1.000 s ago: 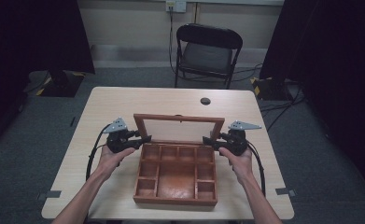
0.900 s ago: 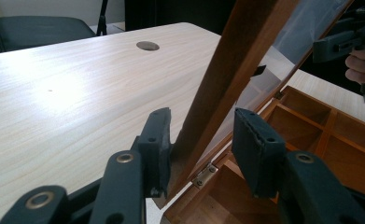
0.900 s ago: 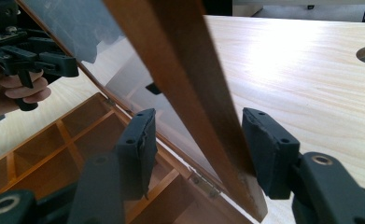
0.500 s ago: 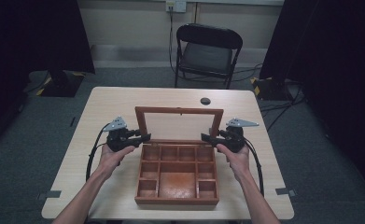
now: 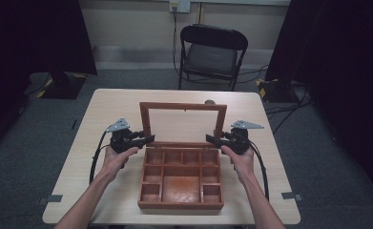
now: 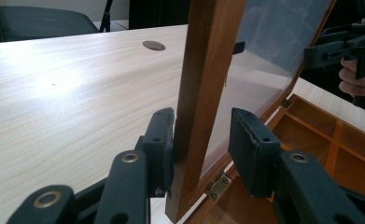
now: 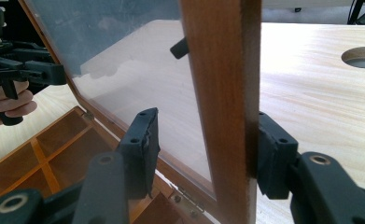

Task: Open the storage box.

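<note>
standing the glass lid (image 5: 183,106) of the wooden box (image 5: 180,206) up straight mid table (image 5: 103,109), left claw (image 5: 150,139) and right claw (image 5: 208,138) each loose around a side rail, one pad touching, left just closing in, to stop it dropping.

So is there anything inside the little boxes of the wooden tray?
No, in the high view every compartment of the wooden box shows only its bare wooden bottom, with the glass lid standing up behind.

Box (image 5: 181,183) sits mid worktop (image 5: 112,102), lid (image 5: 183,109) upright at its far edge; chair (image 5: 212,52) behind worktop.
</note>
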`<state>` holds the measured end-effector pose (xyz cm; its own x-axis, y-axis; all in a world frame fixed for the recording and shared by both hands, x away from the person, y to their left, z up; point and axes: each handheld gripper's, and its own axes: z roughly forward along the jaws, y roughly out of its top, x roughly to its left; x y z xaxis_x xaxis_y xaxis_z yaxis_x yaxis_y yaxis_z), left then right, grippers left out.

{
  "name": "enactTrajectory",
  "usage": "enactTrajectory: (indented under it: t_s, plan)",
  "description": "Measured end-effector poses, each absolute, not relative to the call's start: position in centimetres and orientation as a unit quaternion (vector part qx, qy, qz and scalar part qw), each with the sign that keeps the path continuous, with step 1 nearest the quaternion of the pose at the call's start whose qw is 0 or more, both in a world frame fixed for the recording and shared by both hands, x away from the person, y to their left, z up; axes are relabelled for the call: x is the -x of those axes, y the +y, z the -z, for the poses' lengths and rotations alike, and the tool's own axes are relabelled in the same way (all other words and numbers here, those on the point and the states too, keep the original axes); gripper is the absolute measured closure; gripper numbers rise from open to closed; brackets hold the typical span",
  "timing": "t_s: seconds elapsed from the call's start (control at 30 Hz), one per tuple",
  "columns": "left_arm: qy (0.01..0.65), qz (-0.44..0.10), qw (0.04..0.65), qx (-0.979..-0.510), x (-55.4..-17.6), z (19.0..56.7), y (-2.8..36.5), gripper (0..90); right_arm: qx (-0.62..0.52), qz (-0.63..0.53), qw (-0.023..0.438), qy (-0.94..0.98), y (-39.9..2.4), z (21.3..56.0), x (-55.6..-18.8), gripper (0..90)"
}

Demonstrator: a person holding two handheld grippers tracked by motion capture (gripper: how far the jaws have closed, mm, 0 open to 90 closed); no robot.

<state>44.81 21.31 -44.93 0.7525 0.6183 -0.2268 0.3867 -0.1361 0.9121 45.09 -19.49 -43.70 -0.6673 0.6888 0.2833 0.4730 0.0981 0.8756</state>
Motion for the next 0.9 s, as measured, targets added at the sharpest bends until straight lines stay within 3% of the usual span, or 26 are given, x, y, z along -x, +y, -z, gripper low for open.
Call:
enactTrajectory:
  t_s: [0.9]
  plan:
    - [0.366,-0.079,0.56,-0.739,-46.6,45.4,20.9,62.1,-0.416,-0.534,0.108,0.728,-19.7,44.4,-46.2,53.0]
